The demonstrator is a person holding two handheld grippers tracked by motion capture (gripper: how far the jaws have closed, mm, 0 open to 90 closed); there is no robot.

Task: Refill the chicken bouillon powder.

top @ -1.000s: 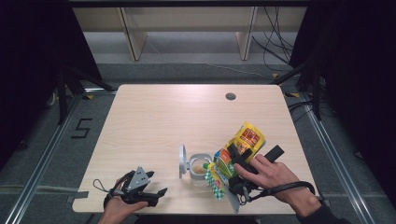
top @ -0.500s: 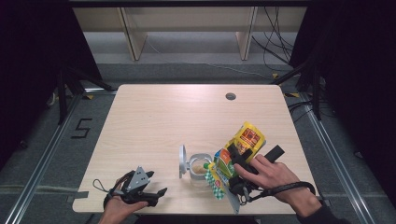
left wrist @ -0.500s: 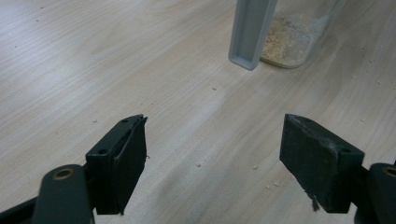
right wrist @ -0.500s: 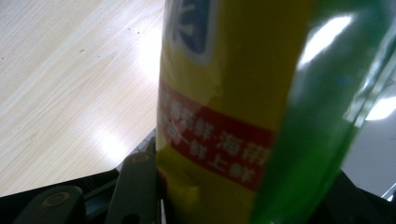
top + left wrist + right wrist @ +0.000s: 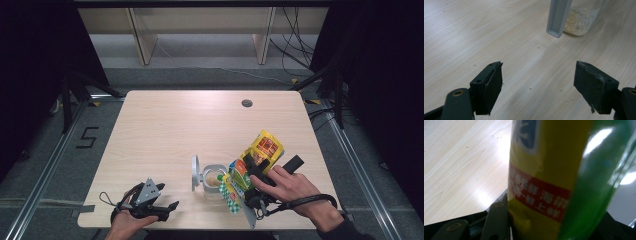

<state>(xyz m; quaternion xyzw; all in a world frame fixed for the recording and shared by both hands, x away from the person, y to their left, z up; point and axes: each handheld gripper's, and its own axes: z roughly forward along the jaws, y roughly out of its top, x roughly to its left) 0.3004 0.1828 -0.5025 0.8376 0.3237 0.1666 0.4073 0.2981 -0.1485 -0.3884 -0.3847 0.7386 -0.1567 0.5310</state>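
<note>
A yellow and green snack bag (image 5: 262, 150) is tilted over a clear container (image 5: 215, 181) near the table's front edge. The container's grey lid (image 5: 195, 172) stands open on its left side, and beige crumbs (image 5: 579, 22) lie in its bottom. My right gripper (image 5: 253, 169) is shut on the bag, whose yellow face with a red band (image 5: 541, 195) sits between the jaws. My left gripper (image 5: 167, 196) rests at the front left corner, open and empty (image 5: 537, 72), pointing at the lid (image 5: 557, 17).
The wooden table (image 5: 170, 130) has a small round hole (image 5: 246, 103) at its far right. Loose crumbs (image 5: 531, 88) dot the wood by the left gripper. Pale shelving (image 5: 200, 30) stands beyond the far edge, with dark floor on both sides.
</note>
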